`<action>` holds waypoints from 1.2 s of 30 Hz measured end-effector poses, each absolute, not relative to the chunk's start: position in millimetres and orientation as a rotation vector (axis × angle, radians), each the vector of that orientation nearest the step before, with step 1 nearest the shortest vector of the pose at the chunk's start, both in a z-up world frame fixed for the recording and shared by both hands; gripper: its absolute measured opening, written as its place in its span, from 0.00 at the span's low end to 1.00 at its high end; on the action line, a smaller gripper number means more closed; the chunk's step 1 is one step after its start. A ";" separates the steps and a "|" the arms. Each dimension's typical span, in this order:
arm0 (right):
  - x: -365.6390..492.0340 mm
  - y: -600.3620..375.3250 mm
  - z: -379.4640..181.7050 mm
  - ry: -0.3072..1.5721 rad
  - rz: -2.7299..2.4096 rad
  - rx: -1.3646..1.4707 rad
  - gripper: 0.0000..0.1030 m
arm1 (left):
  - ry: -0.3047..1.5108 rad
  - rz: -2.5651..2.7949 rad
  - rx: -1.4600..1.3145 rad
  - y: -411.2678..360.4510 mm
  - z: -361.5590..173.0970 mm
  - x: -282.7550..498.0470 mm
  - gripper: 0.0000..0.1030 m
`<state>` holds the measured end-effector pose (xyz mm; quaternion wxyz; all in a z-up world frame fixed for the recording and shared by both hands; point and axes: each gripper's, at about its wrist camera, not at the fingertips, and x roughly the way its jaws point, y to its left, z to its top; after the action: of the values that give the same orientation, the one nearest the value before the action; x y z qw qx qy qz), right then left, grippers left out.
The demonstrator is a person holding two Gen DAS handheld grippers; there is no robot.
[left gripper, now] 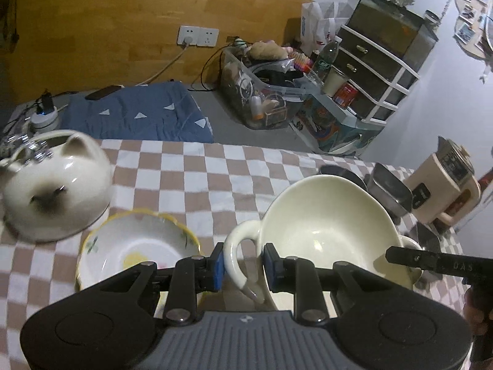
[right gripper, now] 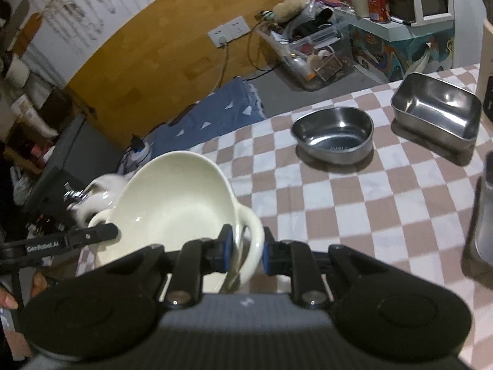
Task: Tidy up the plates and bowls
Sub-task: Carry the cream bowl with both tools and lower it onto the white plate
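Two claws each clamp one handle of one cream bowl.

Dim indoor light, fisheye bending at edges, dark vignetted corners, slight motion blur

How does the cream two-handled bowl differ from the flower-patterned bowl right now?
The cream two-handled bowl is plain, with a loop handle on each side; the flower-patterned bowl has a wavy yellow rim, painted leaves and no handles. The cream bowl is gripped at one handle by the left gripper and at the other by the right gripper; the flower-patterned bowl rests free on the checked cloth. Both are empty and face up.
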<state>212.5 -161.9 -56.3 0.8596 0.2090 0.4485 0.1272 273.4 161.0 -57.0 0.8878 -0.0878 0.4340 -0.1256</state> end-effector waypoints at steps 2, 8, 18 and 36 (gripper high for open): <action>196.5 -162.3 -54.0 0.945 0.281 0.444 0.22 | 0.898 -0.250 -0.164 157.6 -53.2 253.3 0.27; 152.7 -162.0 -54.1 0.991 0.305 0.445 0.23 | 0.901 -0.227 -0.168 158.8 -55.9 200.9 0.27; 100.3 -154.1 -68.4 1.067 0.325 0.407 0.22 | 0.922 -0.186 -0.233 163.7 -88.5 132.4 0.27; 85.0 -138.2 -81.0 1.133 0.332 0.320 0.21 | 0.988 -0.138 -0.339 171.4 -134.6 127.6 0.31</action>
<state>85.0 -138.2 -81.0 0.8187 0.1502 0.5318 0.1560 127.6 171.4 -134.6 0.8645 -0.1618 0.4713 -0.0658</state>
